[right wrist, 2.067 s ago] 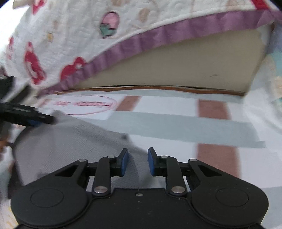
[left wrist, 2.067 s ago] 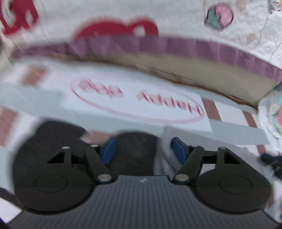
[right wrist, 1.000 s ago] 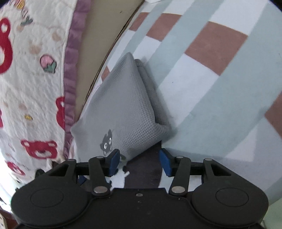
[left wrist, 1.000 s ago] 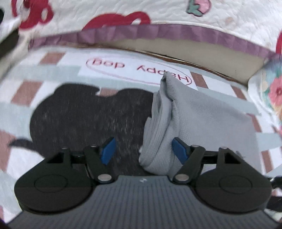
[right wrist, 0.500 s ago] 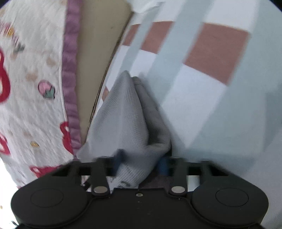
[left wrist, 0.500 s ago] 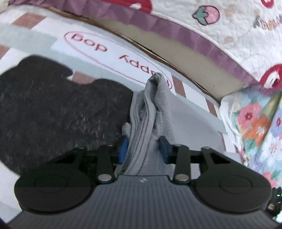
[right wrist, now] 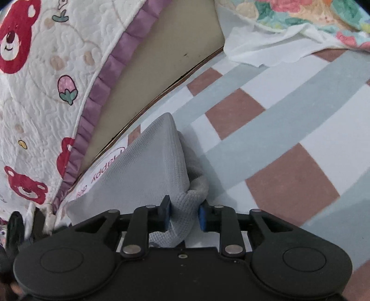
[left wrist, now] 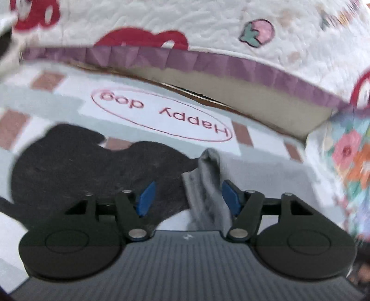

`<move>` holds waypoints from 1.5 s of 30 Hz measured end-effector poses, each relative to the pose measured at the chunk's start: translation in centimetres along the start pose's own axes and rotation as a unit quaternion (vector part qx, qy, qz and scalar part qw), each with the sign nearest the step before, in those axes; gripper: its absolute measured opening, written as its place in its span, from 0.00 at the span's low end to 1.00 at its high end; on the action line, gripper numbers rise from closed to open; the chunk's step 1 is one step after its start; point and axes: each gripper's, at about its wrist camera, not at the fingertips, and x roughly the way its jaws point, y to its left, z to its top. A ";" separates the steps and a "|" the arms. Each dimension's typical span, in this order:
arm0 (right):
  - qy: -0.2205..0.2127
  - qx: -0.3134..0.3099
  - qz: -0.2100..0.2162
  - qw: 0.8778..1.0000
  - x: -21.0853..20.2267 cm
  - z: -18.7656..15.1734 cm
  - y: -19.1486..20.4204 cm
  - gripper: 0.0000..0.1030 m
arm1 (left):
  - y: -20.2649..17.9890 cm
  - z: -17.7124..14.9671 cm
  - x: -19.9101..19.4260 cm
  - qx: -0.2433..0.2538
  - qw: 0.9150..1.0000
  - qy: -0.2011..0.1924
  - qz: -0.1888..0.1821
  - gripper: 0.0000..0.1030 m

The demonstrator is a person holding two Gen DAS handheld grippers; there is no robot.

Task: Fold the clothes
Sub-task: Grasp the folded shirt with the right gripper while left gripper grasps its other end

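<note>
1. Two grippers work one grey waffle-knit garment point(right wrist: 148, 169), which lies folded on a checked mat point(right wrist: 289, 129) of white, pale green and brown squares.
2. On the right, the right gripper point(right wrist: 184, 216) has its blue pads pressed into a bunched corner of the knit, jaws narrow and clamped on it.
3. On the left, the left gripper point(left wrist: 186, 198) stands wide; the garment's layered edge point(left wrist: 209, 185) rises between its fingers, close to the right pad, and nothing pinches it.
4. Beyond the cloth, the mat's "Happy dog" oval point(left wrist: 161, 115) and a black dog shape point(left wrist: 92, 166) lie bare.
5. Along the far edge, a quilted bear-print cover with a purple frill point(right wrist: 101, 76) hangs over a beige mattress side point(right wrist: 175, 44), closing that side.
6. To the right gripper's own right the mat runs open, up to a floral quilt point(right wrist: 307, 14) in the far corner.
</note>
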 end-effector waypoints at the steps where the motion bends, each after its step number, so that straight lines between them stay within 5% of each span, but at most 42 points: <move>1: 0.005 0.004 0.001 1.000 -0.1 -0.3 -0.5 0.42 | 0.0 0.3 0.4 -0.006 1.000 -0.001 -0.002 0.66; 7: 0.012 0.088 0.036 0.995 -0.6 -1.3 -3.3 0.46 | 0.1 2.0 2.9 -0.036 0.999 0.005 -0.014 0.79; 12: 0.004 0.098 0.043 0.994 0.1 -1.1 -2.9 0.53 | 0.9 2.3 2.1 -0.081 0.990 0.032 -0.108 0.72; 16: -0.002 0.105 0.048 0.993 0.7 -0.8 -2.6 0.55 | 0.0 1.2 -0.5 -0.051 0.997 -0.052 -0.039 0.81; 23: -0.005 0.123 0.047 0.991 0.7 -1.2 -1.9 0.61 | -0.7 1.2 2.9 -0.027 1.000 0.000 0.004 0.87; 27: 0.021 0.201 0.073 0.977 0.6 -1.4 -3.3 0.61 | 0.2 1.3 3.2 -0.044 0.999 -0.001 -0.017 0.86; 29: 0.014 0.188 0.073 0.979 0.7 -1.3 -3.3 0.60 | 0.2 1.4 3.8 -0.038 0.998 0.009 -0.044 0.49; 32: -0.002 0.150 0.061 0.987 1.4 -1.0 -2.1 0.61 | 0.3 1.3 4.6 -0.065 0.994 0.016 -0.081 0.31; 34: -0.002 0.132 0.058 0.989 2.2 -0.2 -1.5 0.64 | -0.9 1.2 3.8 -0.012 0.998 -0.006 -0.063 0.23; 35: 0.002 0.128 0.060 0.990 2.8 0.5 -1.3 0.64 | -1.6 1.1 3.2 0.015 0.998 -0.017 -0.053 0.22; 36: 0.009 0.127 0.066 0.990 3.2 1.2 -1.3 0.49 | -2.3 1.0 2.7 0.039 0.998 -0.029 -0.043 0.21; 37: 0.009 0.113 0.077 0.991 3.3 1.9 -1.1 0.18 | -2.9 1.0 2.1 0.056 0.997 -0.039 -0.038 0.21; 42: -0.037 -0.097 0.065 0.993 1.5 3.8 2.9 0.18 | -1.3 0.8 1.6 -0.016 0.996 -0.003 -0.084 0.22; 45: -0.020 -0.106 0.038 0.993 2.3 3.8 2.2 0.24 | -0.6 0.9 3.0 -0.015 0.997 0.006 -0.072 0.40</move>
